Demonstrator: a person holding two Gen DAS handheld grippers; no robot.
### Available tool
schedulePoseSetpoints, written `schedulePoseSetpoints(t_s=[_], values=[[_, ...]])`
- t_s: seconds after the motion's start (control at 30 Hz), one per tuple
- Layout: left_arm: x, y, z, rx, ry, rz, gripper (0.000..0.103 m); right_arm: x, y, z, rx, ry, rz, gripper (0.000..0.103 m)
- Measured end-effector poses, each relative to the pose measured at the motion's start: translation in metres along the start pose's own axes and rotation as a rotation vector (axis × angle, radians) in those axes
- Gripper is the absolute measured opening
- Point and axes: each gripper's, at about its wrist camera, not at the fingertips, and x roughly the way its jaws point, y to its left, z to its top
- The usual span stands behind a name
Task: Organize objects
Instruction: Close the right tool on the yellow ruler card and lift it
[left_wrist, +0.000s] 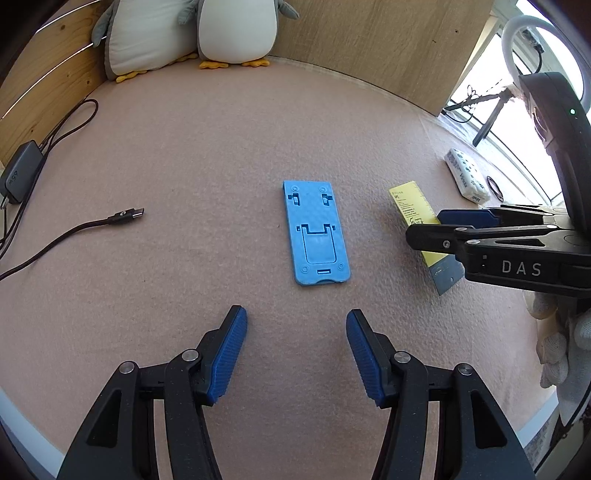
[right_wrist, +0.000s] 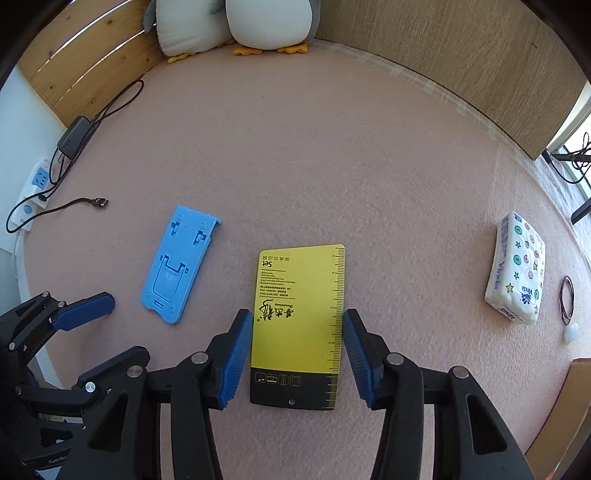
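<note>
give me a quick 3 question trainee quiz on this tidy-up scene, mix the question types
1. True or false: the blue phone stand lies flat on the mat, gripped by neither hand-held gripper.
2. What sits between the right hand-held gripper pads? A) tissue pack B) yellow card C) cable plug
3. Fill in: two plush ______ lean on the wooden back panel.

Key
1. True. The left hand-held gripper stands open, short of the stand.
2. B. The pads flank the card's long edges; whether they press on it is unclear.
3. penguins
</note>
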Motion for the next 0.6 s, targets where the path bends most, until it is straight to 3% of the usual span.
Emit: schedulePoseSetpoints(t_s=[0.33, 0.6], values=[[0.002, -0.002, 0.003, -0.001, -0.002, 0.018, 0.06, -0.068, -0.051, -0.034, 0.139, -0.134, -0.034, 0.046], [0.005, -0.005, 0.007, -0.011, 0.0, 0.027, 0.06, -0.11, -0.127, -0.08, 0.299, -0.2, -0.159, 0.046]])
